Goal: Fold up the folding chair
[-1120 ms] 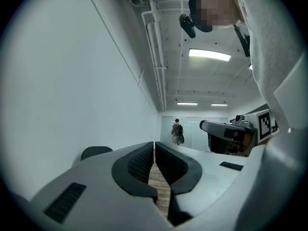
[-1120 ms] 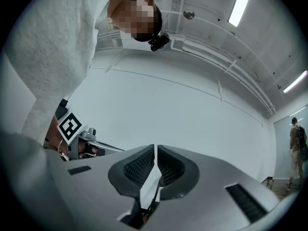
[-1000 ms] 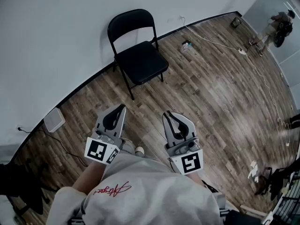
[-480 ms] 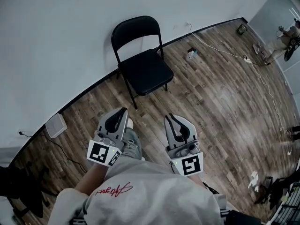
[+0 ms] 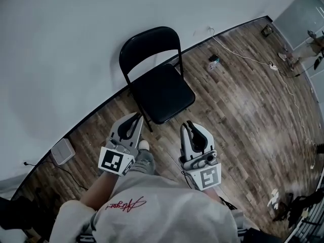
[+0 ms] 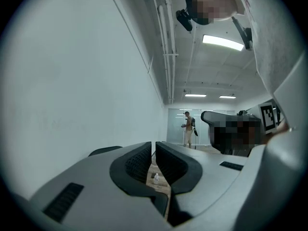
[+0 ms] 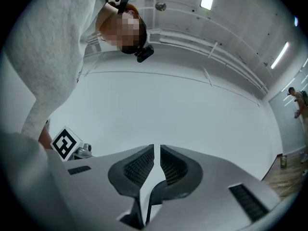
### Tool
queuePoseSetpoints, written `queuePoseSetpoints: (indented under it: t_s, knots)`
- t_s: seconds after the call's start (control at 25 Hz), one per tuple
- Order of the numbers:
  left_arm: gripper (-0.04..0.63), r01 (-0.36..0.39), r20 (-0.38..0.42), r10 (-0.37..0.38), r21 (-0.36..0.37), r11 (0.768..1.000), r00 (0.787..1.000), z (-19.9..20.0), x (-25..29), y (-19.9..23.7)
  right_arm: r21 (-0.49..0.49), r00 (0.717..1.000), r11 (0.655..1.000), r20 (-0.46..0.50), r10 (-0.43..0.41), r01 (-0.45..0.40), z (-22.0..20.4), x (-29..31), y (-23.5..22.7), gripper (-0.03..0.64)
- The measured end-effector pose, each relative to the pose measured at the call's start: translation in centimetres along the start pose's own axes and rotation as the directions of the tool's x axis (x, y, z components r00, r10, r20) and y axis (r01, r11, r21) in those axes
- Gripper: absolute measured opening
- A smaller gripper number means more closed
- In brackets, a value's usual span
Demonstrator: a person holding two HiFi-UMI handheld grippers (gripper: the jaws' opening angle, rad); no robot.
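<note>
A black folding chair [image 5: 161, 87] stands unfolded on the wood floor, its backrest [image 5: 147, 42] toward the white wall. In the head view my left gripper [image 5: 136, 117] is shut and empty, just short of the seat's front left corner. My right gripper [image 5: 188, 124] is also shut and empty, a little in front of the seat's front right corner. Neither touches the chair. In the left gripper view the jaws [image 6: 154, 146] are closed, with a dark edge of the chair [image 6: 103, 150] at their left. The right gripper view shows closed jaws [image 7: 157, 150] facing bare wall.
A white cable [image 5: 253, 58] and a small device [image 5: 213, 64] lie on the floor right of the chair. A white box [image 5: 63, 151] sits by the wall at the left. Another person [image 6: 188, 129] stands far off by a glass partition. Clutter lies at the lower right [image 5: 298, 206].
The chair has come closer and lower in the head view. Both grippers have moved forward toward its seat and stayed shut.
</note>
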State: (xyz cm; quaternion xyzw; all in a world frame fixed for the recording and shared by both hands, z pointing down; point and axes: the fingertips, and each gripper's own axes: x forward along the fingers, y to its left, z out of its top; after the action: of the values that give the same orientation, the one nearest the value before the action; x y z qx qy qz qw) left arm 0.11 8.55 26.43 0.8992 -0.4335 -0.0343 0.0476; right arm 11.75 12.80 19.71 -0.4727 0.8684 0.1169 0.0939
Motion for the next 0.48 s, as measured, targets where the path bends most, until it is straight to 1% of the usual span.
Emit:
queuePoseSetpoints:
  t_s: [0.08, 0.12, 0.16, 0.24, 0.28, 0.32, 0.36, 0.48]
  knots:
    - [0.025, 0.001, -0.031, -0.001, -0.003, 1.000, 1.000, -0.6, 2.2, 2.1, 0.051, 1.000, 0.998, -0.006, -0.024, 0.024, -1.6, 2.4, -1.3, 0.033]
    - [0.026, -0.002, -0.042, 0.001, -0.010, 1.000, 0.999, -1.0, 3.1, 3.2, 0.084, 0.999, 0.996, -0.012, -0.038, 0.039, -2.5, 3.4, -1.8, 0.057]
    - [0.026, -0.008, -0.050, 0.007, -0.017, 1.000, 0.999, -1.5, 3.9, 4.2, 0.116, 0.998, 0.992, -0.021, -0.053, 0.055, -3.5, 4.2, -2.2, 0.100]
    - [0.029, -0.040, -0.056, 0.038, -0.032, 0.999, 0.998, -3.1, 5.3, 6.3, 0.169, 0.996, 0.982, -0.053, -0.078, 0.086, -5.9, 5.3, -2.9, 0.126]
    - [0.071, -0.065, -0.063, 0.062, -0.048, 0.997, 0.996, -4.1, 6.0, 7.4, 0.194, 0.993, 0.976, -0.079, -0.087, 0.101, -7.4, 5.7, -3.2, 0.137]
    - [0.152, -0.092, -0.078, 0.087, -0.066, 0.994, 0.993, -5.4, 6.7, 8.4, 0.220, 0.989, 0.969, -0.112, -0.094, 0.116, -9.0, 5.7, -3.5, 0.145]
    - [0.175, -0.121, -0.097, 0.113, -0.079, 0.989, 0.989, -6.8, 7.3, 9.4, 0.245, 0.984, 0.960, -0.148, -0.100, 0.134, -10.7, 5.6, -3.8, 0.152]
    - [0.193, -0.228, -0.146, 0.212, -0.099, 0.969, 0.966, -11.2, 9.1, 12.7, 0.308, 0.962, 0.931, -0.243, -0.120, 0.194, -15.8, 4.9, -5.0, 0.165]
